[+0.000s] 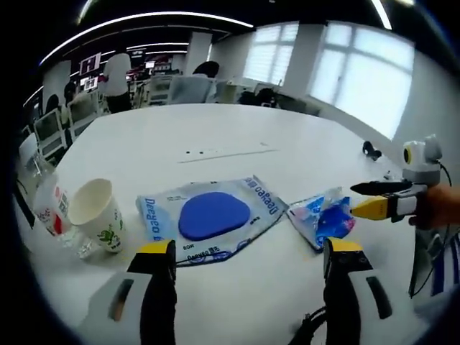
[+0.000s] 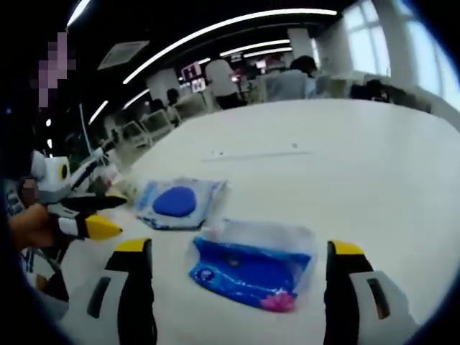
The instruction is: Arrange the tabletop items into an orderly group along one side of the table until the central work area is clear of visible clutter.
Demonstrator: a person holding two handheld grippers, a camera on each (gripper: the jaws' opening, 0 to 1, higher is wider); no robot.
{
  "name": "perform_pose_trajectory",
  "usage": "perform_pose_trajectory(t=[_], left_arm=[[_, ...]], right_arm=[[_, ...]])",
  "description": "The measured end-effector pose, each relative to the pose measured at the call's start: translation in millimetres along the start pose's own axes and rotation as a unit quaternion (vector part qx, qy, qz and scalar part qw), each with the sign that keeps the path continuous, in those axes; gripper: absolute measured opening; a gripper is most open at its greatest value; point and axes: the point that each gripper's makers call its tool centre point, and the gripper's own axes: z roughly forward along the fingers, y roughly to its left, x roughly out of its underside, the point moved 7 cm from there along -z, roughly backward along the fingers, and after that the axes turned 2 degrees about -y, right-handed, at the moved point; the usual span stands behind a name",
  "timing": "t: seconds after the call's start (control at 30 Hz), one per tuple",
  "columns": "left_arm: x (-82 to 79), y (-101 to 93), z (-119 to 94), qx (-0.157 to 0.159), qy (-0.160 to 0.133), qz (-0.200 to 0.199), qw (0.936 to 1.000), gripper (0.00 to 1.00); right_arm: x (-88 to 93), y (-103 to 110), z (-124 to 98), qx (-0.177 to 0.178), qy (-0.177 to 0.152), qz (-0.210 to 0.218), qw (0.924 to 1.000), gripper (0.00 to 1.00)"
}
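Left gripper view: the left gripper (image 1: 249,269) stands over a smooth white table (image 1: 215,136), its two black, yellow-tipped jaws spread wide with nothing between them. Just beyond the jaws lies a flat, glossy plastic packet (image 1: 210,214), pale blue with printed lettering and a large dark-blue oval at its centre; it lies flat on the tabletop, slightly skewed. To the left stands a tapered white paper cup (image 1: 97,213), tilted, with a small green print near its base. Touching it on the far left is a crinkled clear plastic item with red print (image 1: 52,207); its form cannot be determined. To the right of the flat packet, a crumpled blue-and-white pouch (image 1: 323,218) rests on the table. The right gripper (image 1: 364,198) enters from the right edge, a hand behind it, its yellow and black tips just beside the pouch; contact cannot be confirmed.

Right gripper view: the right gripper (image 2: 241,255) has its jaws parted wide, holding nothing. Between and slightly ahead of them lies the crumpled pouch (image 2: 251,266), shiny translucent film over deep blue, with a pink patch at its near edge. Farther off, to the left, the flat packet with the blue oval (image 2: 177,202) lies on the table (image 2: 345,165). The left gripper (image 2: 108,215) appears at the left edge, near the flat packet. The background is blurred.
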Motion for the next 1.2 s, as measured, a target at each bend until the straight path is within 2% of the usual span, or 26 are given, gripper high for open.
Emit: perform_pose_trajectory(t=[0.23,0.53,0.73,1.2], left_arm=[[-0.9,-26.2,7.4,0.045,-0.007,0.013,0.9989,1.00],[2.7,-62.5,21.7,0.106,0.009,0.023,0.9941,1.00],[3.7,-77.9,34.1,0.111,0.019,0.029,0.9932,1.00],[2.4,-94.7,65.3,0.100,0.030,0.039,0.9938,1.00]], right_arm=[[13.0,-9.8,-14.8,0.009,-0.003,0.016,0.9998,1.00],[25.5,-25.3,-31.6,0.028,-0.012,0.047,0.9984,1.00],[23.4,-31.7,-36.1,0.038,-0.023,0.058,0.9973,1.00],[24.6,-45.0,-35.1,0.048,-0.030,0.077,0.9954,0.95]])
